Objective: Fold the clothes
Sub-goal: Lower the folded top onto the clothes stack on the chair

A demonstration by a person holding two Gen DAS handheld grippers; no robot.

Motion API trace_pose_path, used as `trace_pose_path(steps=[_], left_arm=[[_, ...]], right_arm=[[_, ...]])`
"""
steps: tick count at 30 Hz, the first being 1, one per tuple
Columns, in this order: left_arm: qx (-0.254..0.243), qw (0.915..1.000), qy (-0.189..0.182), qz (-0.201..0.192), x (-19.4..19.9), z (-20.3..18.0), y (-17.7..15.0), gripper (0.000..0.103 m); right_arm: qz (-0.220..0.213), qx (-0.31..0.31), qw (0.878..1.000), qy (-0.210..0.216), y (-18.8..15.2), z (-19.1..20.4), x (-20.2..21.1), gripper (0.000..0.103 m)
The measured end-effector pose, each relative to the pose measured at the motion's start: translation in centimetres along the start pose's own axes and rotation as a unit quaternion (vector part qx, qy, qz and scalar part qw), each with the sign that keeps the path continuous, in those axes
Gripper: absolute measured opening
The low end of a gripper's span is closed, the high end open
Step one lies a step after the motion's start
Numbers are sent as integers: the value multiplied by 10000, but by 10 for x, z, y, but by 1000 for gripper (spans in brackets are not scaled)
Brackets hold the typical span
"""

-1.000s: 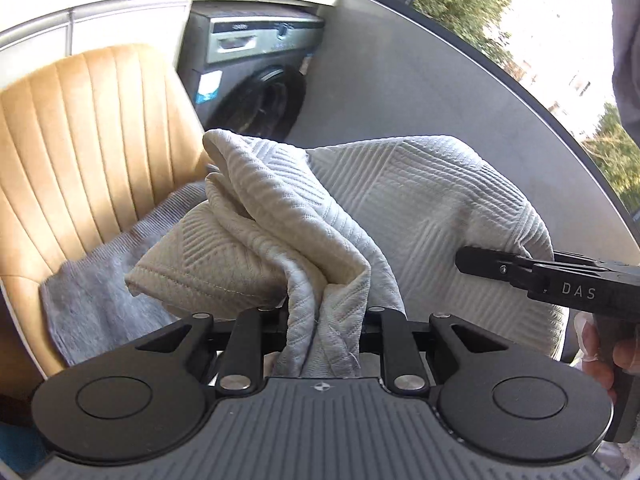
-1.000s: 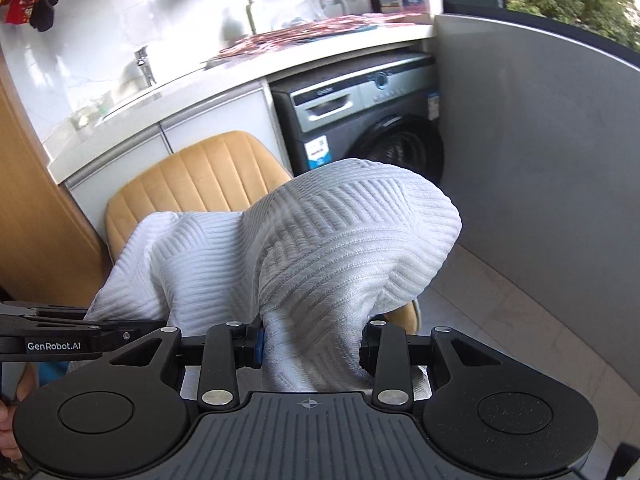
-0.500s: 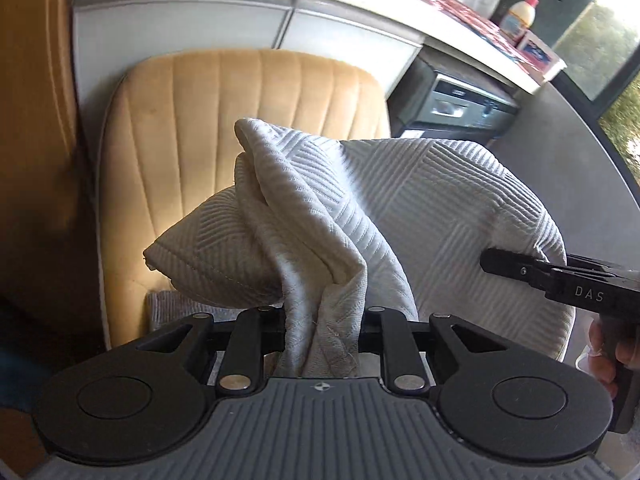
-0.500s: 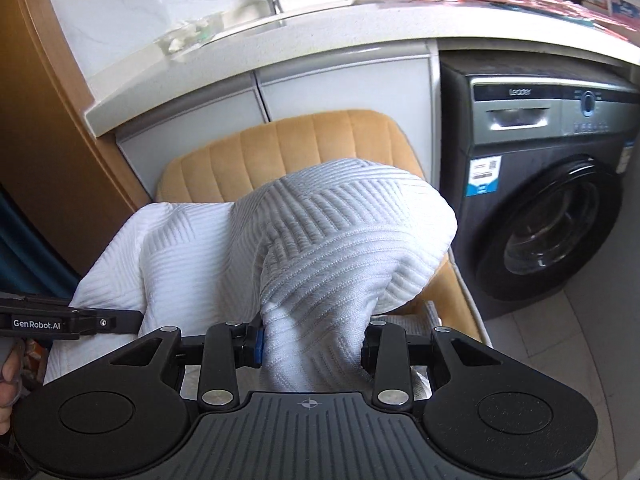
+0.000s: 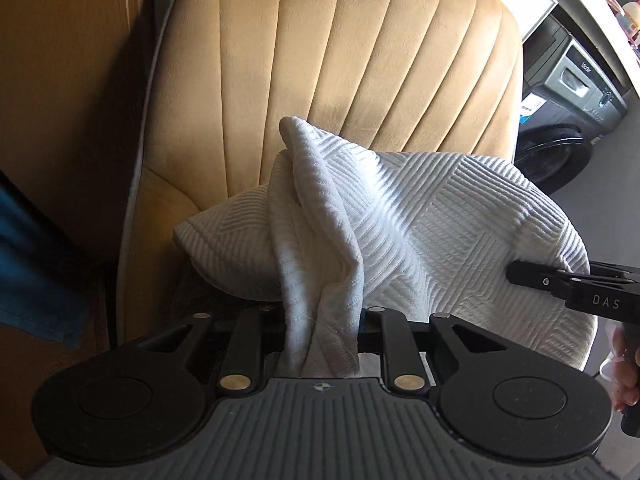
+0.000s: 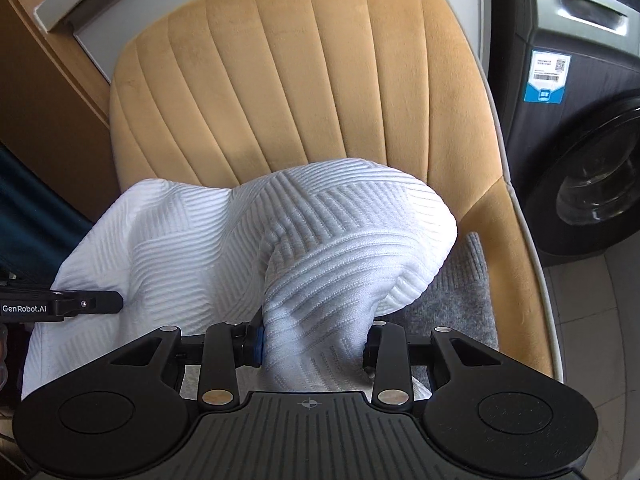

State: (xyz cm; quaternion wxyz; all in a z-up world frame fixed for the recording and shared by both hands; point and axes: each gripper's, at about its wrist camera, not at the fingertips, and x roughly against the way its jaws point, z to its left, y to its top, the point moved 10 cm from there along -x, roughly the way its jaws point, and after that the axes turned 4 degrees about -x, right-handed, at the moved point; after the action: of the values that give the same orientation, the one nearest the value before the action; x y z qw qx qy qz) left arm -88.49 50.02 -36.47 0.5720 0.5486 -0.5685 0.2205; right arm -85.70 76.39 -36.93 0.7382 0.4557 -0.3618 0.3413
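- The left gripper (image 5: 322,320) is clamped on a bunched fold of the white cloth (image 5: 420,240); the fabric rises out of the jaws in a twisted ridge.
- The right gripper (image 6: 312,340) is likewise closed on a gathered part of the cloth (image 6: 328,248), which balloons up from the jaws and curls over to the right.
- Between the two grips the cloth hangs spread, its ribbed, patchwork-like weave facing both cameras.
- In the left view, the right gripper (image 5: 516,272) shows at the right edge, its tip against the cloth, with a hand (image 5: 624,368) below it.
- In the right view, the left gripper (image 6: 116,302) shows at the left edge, its tip against the cloth's edge.
- The cloth is held over the seat of a tan chair (image 6: 320,80), in front of its channelled back.
- A grey garment (image 6: 460,300) lies on the seat beneath the cloth, showing to the right of it.
- A washer (image 6: 580,120) stands just right of the chair; its round door and a blue label show.
- Pale cabinets (image 6: 120,8) stand behind the chair, with a wooden panel (image 5: 72,80) to the left.
- Blue fabric (image 5: 32,272) shows at the left edge of the left view.
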Motion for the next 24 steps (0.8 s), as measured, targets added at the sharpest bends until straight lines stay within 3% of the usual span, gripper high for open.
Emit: trace_pose_path(steps=[10,21,24], left_arm=[[-57,9996,258,-56,-19,7,0,21],[-773,9931,838,288,-57,7,-8,24],[-829,9917,925,319,-59,7,-5,31]], right_arm=[[7,147,9995,-272,-2,-5,-18,31],[-26,393,9962,-782,-17,-6,-45,36],[-60,348,9957,-859,-18,-4,-41,43]])
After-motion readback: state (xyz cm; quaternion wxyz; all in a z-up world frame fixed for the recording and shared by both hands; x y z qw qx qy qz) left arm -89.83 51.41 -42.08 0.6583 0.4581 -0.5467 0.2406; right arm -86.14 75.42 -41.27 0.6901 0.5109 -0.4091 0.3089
